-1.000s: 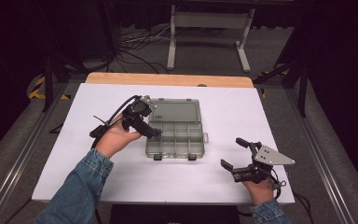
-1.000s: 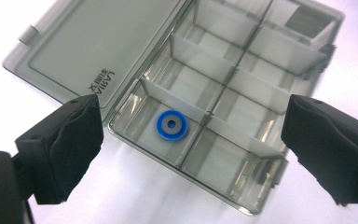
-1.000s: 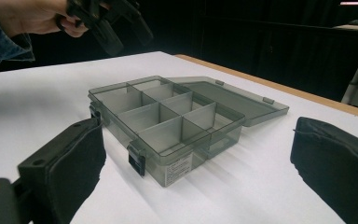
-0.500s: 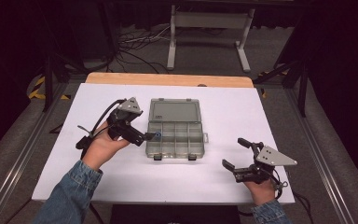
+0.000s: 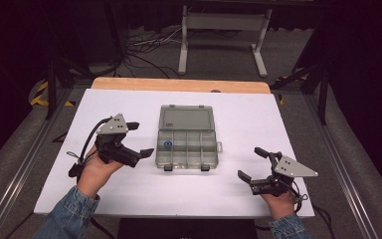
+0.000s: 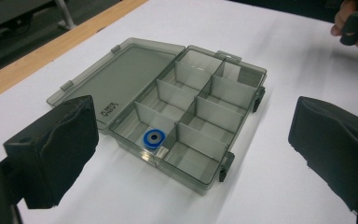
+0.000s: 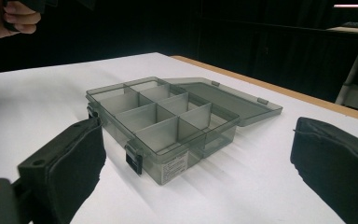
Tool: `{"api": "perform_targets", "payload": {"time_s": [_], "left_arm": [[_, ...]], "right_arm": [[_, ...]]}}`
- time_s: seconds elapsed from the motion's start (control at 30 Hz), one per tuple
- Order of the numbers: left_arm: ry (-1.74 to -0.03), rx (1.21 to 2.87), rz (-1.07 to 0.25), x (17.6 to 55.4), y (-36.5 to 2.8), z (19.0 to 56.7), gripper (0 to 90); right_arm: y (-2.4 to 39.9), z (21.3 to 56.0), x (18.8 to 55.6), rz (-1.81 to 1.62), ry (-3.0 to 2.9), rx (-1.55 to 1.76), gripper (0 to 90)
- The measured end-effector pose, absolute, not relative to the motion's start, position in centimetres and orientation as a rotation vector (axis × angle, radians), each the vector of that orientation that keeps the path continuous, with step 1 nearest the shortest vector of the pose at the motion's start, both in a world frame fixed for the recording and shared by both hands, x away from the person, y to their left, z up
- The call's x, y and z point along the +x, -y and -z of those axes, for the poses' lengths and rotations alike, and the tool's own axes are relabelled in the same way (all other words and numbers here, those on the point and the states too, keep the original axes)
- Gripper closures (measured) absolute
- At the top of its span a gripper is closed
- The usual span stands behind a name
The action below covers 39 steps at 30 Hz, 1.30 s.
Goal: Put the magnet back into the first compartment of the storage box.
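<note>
A smoky clear compartment box [image 5: 186, 142] lies mid-table with its lid [image 5: 186, 117] folded open flat on the far side. A small blue ring [image 5: 167, 145] rests in a compartment on the box's left side, and it is also seen in the left gripper view [image 6: 153, 138]. My left gripper [image 5: 140, 138] hovers just left of the box. Its jaws have just been opening and now stand open, with nothing between them [image 6: 193, 116]. My right gripper [image 5: 252, 164] is held near the front right of the table, open with nothing in it, facing the box [image 7: 163, 126].
The white table top [image 5: 238, 124] ends in a wooden strip [image 5: 179, 84] at the back. A metal stand [image 5: 221, 22] and cables [image 5: 144, 47] lie on the floor beyond. Both of the box's front latches [image 5: 204, 168] hang open.
My left hand has drawn back leftward from the box's left side, jaws spreading. The blue ring now lies exposed in its compartment. The right hand has stayed put.
</note>
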<state>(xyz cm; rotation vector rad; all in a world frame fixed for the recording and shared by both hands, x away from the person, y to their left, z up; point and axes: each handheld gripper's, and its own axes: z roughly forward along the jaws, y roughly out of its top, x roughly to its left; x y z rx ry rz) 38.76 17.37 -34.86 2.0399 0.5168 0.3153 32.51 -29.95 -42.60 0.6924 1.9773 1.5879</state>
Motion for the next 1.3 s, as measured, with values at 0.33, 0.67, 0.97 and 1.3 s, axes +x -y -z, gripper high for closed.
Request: {"api": "perform_targets", "payload": {"time_s": [0.33,0.67,0.97,1.3], "left_arm": [[-0.525,1.891,-0.356,36.5,-19.4,37.4,0.2],[-0.499,1.699,-0.394,34.9,-20.9,39.7,0.2],[-0.492,1.646,-0.337,34.0,-22.3,42.5,0.4],[-0.441,1.613,-0.417,33.3,-23.8,44.7,0.4]], "right_arm": [[30.0,42.6,32.5,-1.589,-1.979,0.689,3.8],[30.0,42.6,32.4,-1.592,-1.977,0.685,3.8],[29.9,42.6,32.3,-1.591,-1.981,0.680,3.8],[29.8,42.7,32.2,-1.590,-1.973,0.674,3.3]]}}
